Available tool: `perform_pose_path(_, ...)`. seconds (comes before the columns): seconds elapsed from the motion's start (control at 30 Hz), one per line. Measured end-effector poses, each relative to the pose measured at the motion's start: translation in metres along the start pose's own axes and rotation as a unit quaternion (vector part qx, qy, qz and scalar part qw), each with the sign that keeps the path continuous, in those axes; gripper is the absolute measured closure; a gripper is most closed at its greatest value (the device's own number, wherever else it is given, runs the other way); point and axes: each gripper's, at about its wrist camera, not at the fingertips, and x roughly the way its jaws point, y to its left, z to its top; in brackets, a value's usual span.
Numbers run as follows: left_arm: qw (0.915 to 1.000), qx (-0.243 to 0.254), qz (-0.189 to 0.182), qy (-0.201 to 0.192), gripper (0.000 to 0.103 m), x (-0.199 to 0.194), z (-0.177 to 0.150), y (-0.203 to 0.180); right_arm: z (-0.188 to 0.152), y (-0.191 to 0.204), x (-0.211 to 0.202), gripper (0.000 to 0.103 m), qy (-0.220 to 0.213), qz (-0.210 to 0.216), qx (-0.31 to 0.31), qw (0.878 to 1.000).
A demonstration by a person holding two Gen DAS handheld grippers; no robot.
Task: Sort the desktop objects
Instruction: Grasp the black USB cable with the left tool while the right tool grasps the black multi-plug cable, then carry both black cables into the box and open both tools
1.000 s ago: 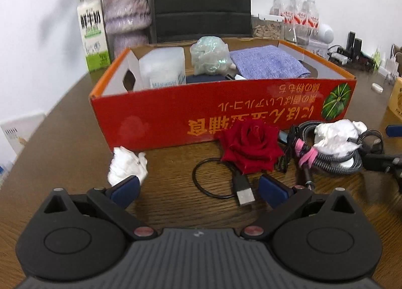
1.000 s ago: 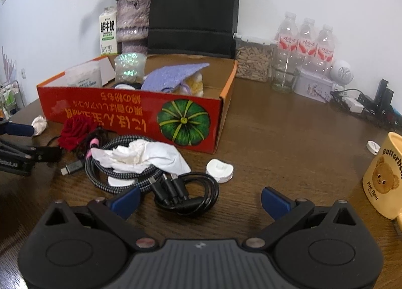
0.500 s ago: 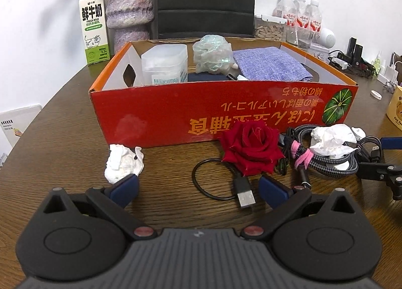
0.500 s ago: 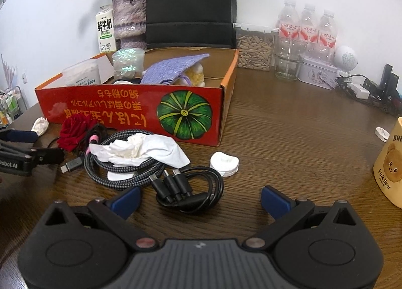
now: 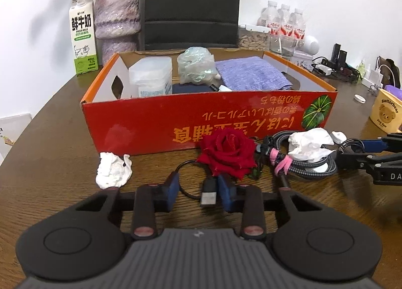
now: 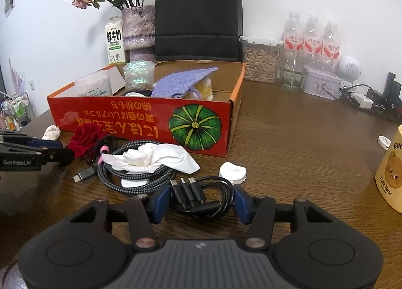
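Observation:
A red cardboard box (image 5: 155,123) (image 6: 140,118) holds a plastic tub, a crumpled bag and a purple cloth. In front lie a red rose (image 5: 227,152) (image 6: 85,139), a thin black USB cable (image 5: 208,192), a braided cable coil (image 5: 311,167) (image 6: 135,176) under a crumpled tissue (image 5: 310,144) (image 6: 150,157), and a black multi-plug cable (image 6: 201,196). My left gripper (image 5: 199,192) is partly closed, its pads either side of the USB plug, with a gap. My right gripper (image 6: 201,199) is partly closed around the black multi-plug cable, not clamped.
A small tissue wad (image 5: 113,169) lies left of the rose. A white round piece (image 6: 232,171) lies by the cables. A yellow bear mug (image 5: 385,113) (image 6: 392,171) stands right. Milk carton (image 5: 83,37), vase, black bag, bottles (image 6: 311,35) and chargers line the back.
Both grippers have narrowed from wide open and moved forward: the left around the USB plug, the right around the black multi-plug cable.

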Motion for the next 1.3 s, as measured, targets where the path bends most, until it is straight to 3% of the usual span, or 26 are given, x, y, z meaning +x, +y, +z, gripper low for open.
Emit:
perform_pose_path(0.03,1.0,-0.001,-0.002,0.002,0.089,0.0,0.0,0.0,0.0,0.0,-0.001,0.051,-0.002,-0.001,0.0,1.0)
perform_pose_path(0.3,1.0,-0.001,-0.001,0.003,0.089,-0.002,-0.001,-0.001,0.0,0.0,-0.005,0.051,-0.01,-0.003,0.001,1.0)
perform_pose_path(0.97,0.9982,-0.006,0.02,-0.056,0.09,-0.03,0.002,0.002,0.003,-0.004,-0.019,0.051,-0.042,-0.005,0.018,0.999)
perform_pose_path(1.3,0.9958,-0.018,0.012,-0.089,0.089,-0.046,0.013,0.0,0.018,0.0,-0.03,0.051,-0.074,-0.001,0.022,0.997)
